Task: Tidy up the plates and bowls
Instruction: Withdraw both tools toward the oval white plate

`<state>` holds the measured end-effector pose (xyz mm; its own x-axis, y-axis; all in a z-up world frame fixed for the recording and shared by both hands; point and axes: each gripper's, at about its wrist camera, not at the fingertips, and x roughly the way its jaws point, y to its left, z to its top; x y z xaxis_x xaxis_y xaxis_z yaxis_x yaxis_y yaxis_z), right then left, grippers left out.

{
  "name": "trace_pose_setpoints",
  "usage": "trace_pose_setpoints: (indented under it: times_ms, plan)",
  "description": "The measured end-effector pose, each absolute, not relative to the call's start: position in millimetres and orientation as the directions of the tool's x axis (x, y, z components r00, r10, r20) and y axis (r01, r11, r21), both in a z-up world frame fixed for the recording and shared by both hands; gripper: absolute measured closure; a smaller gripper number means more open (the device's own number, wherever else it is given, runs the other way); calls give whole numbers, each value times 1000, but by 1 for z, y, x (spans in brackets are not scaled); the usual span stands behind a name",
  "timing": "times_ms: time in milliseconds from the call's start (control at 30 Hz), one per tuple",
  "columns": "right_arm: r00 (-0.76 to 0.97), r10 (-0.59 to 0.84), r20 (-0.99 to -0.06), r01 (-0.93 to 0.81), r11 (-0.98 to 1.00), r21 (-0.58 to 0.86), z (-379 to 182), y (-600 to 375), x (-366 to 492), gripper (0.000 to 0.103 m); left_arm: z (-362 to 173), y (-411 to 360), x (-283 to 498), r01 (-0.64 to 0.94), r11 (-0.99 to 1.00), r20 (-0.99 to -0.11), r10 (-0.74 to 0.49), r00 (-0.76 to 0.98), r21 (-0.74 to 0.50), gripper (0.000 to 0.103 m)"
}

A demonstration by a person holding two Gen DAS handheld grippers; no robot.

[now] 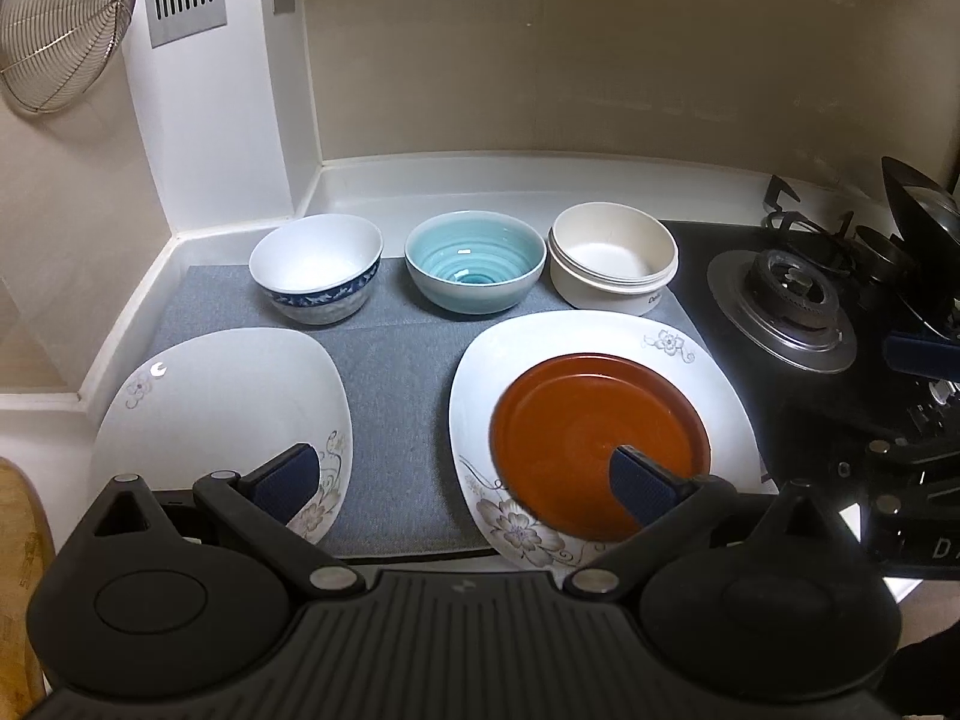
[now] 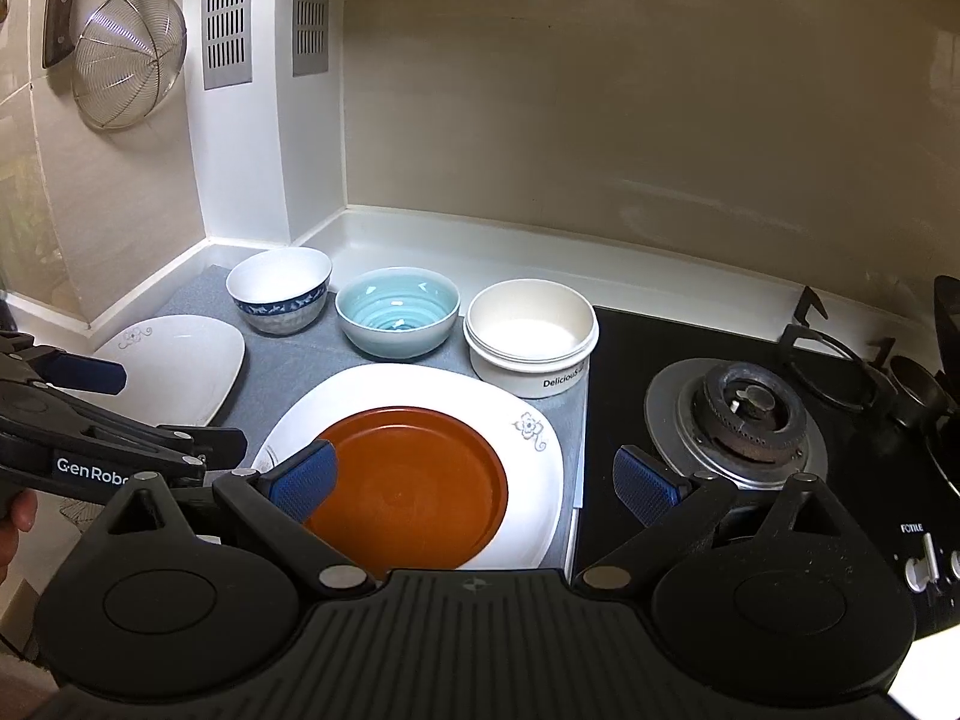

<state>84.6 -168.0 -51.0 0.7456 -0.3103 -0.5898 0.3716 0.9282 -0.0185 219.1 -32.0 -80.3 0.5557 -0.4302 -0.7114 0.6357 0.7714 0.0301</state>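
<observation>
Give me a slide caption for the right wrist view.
Open right gripper above brown plate stacked on white plate, three bowls behind.

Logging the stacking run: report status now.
Left gripper open, right gripper open, both empty. Brown plate sits on right white plate. Left white plate bare; three bowls unstacked behind. Nothing in the way.
</observation>
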Motion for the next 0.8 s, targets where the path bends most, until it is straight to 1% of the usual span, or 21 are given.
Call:
trace_pose_setpoints:
  times_ms: [467,800]
  plan:
    - [749,-304,-588,365,931,-16,-50,-153,78,4,-75,-16,214,627,779,-702,-429,569,31,0]
    - [765,-257,-590,307,951,-16,-50,-132,92,4,-72,17,224,560,828,-703,-387,597,19,0]
